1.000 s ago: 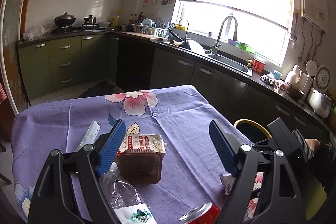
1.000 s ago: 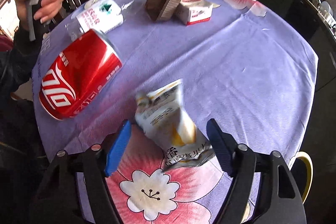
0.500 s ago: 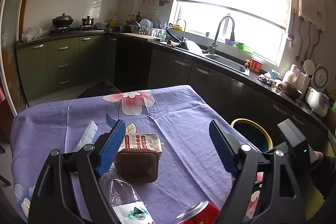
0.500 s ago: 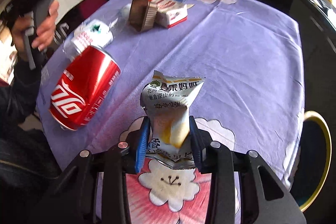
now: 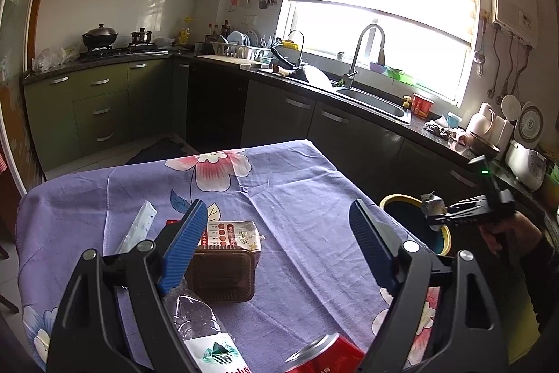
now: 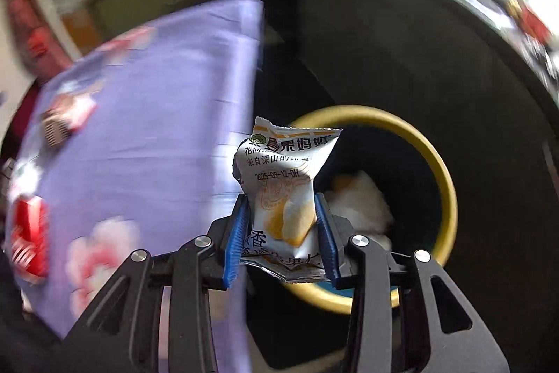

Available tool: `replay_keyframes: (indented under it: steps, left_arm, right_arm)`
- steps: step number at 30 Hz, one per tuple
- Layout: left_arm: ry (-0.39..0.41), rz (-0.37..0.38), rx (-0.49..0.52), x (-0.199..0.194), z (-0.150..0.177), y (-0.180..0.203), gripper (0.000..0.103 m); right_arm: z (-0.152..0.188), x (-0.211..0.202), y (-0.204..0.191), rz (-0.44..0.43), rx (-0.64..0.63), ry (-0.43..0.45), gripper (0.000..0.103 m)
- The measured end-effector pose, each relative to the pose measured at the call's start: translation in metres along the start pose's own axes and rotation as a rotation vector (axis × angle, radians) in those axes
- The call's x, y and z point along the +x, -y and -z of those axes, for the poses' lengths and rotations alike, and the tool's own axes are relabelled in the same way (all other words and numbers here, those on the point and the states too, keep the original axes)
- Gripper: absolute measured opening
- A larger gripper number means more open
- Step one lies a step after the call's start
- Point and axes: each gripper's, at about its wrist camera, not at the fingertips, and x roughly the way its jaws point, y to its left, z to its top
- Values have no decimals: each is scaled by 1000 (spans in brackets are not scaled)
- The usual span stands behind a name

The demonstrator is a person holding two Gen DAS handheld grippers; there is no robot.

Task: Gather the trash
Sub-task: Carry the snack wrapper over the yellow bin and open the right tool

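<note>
My right gripper (image 6: 283, 210) is shut on a white snack packet (image 6: 284, 184) and holds it past the table's edge, over the yellow-rimmed trash bin (image 6: 433, 159), which holds white trash. In the left wrist view the right gripper (image 5: 435, 215) holds the packet (image 5: 430, 201) above the bin (image 5: 394, 200). My left gripper (image 5: 274, 243) is open and empty above the table, over a brown plastic tub (image 5: 220, 275), a red-and-white carton (image 5: 230, 233), a clear plastic bottle (image 5: 202, 331) and a red cola can (image 5: 325, 355).
The table wears a purple flowered cloth (image 5: 297, 198). A white flat wrapper (image 5: 138, 226) lies at its left. Dark green kitchen cabinets (image 5: 332, 128) and a sink counter run behind the table. The bin stands on the floor off the table's right corner.
My right gripper closed on the snack packet, lifted it off the table and swung it right, out over the bin. My left gripper has stayed open, shifting only slightly.
</note>
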Motion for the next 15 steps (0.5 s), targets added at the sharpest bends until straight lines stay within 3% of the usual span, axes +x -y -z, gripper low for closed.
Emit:
replay_keyframes:
  steps: [2,4,6,9,15]
  left_arm:
    - [-7,0,2,2,0,0,79]
    - [-18,-6,5,5,0,1,79]
    - [-37,-15,4,8,1,2,79]
    - [-64,-21,-4,10,1,3,79]
    - [-120,-39,-2,3,3,15,82]
  right_arm:
    - [-6,22,20,46,53,-34,46]
    - [-11,35,33,132,91,-37,77]
    - [-12,40,39,202,104,-22,77]
    - [-9,33,40,193,144,-7,77]
    - [10,4,19,175,101,41,82]
